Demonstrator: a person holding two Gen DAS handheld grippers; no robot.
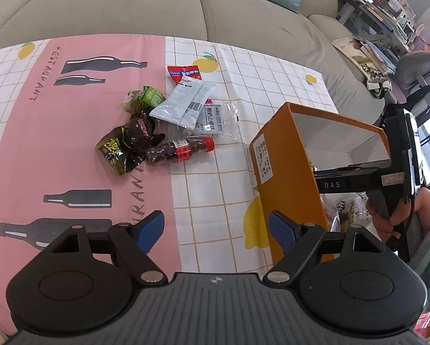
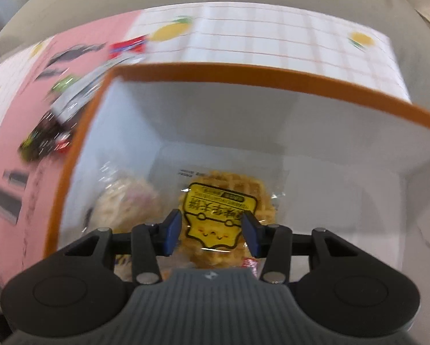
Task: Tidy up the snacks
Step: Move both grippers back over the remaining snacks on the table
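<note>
Reaching down into the orange box (image 2: pixel 79 155), my right gripper (image 2: pixel 212 231) is hanging with its blue pads (image 2: pixel 173 231) spread on either side of a clear-wrapped waffle packet (image 2: pixel 223 201) with a yellow label; whether the pads are touching the wrapper I cannot tell. That packet is lying on the white floor of the box, next to another clear bag (image 2: pixel 122 201) on its left. My left gripper (image 1: pixel 216 231) is hovering released and empty above the tablecloth (image 1: pixel 71 158), just beside the box's orange wall (image 1: pixel 289 172). Near the middle of the cloth the remaining snacks are sitting in a loose pile: a small cola-shaped bottle (image 1: pixel 180 151), a dark foil pouch (image 1: pixel 120 151), a white sachet (image 1: pixel 183 102), a clear bag of white balls (image 1: pixel 215 120), a green packet (image 1: pixel 150 96) and a red packet (image 1: pixel 183 73). A beige sofa (image 1: pixel 128 11) is running along the far edge.
</note>
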